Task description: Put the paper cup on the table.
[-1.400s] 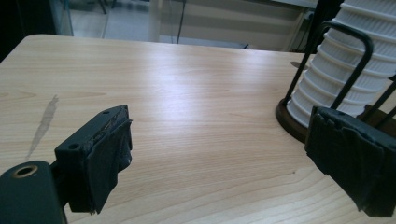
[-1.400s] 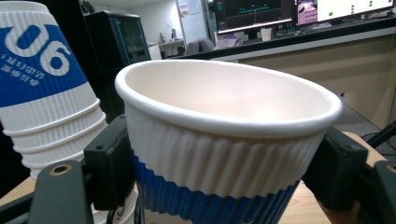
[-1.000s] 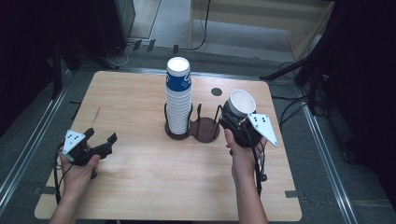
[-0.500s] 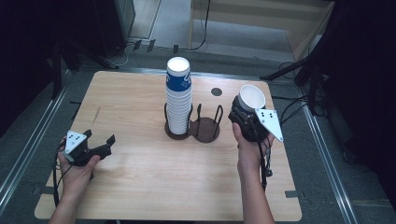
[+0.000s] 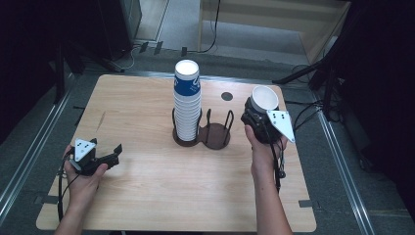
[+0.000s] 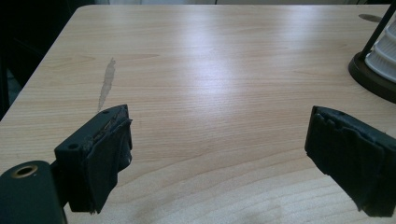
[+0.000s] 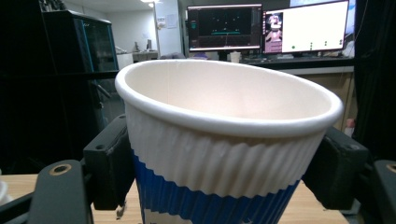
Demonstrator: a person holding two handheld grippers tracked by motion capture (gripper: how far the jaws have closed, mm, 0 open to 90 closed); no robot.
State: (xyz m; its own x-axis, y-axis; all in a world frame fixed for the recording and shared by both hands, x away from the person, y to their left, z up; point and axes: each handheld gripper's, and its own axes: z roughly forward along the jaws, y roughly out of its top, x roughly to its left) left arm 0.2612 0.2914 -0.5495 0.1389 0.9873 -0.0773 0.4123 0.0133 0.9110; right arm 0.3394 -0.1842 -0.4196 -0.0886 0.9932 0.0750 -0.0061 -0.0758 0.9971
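A tall stack of white and blue paper cups [image 5: 187, 100] stands in the left ring of a dark two-ring holder [image 5: 216, 134] at the table's middle. My right gripper [image 5: 255, 111] is shut on a single paper cup [image 5: 265, 98], held upright and tilted above the table right of the holder. In the right gripper view that cup [image 7: 224, 144] sits between both fingers [image 7: 108, 163], its white mouth empty. My left gripper [image 5: 113, 154] rests near the table's front left corner, open, with bare wood between its fingers [image 6: 100, 154].
The wooden table [image 5: 147, 107] has a dark smear [image 6: 106, 84] near its left edge and a round black spot [image 5: 226, 96] behind the holder. The holder's right ring is empty. Cables and metal rails run beside the table.
My right gripper has carried the cup further right and slightly back, away from the holder. The left gripper has hardly moved.
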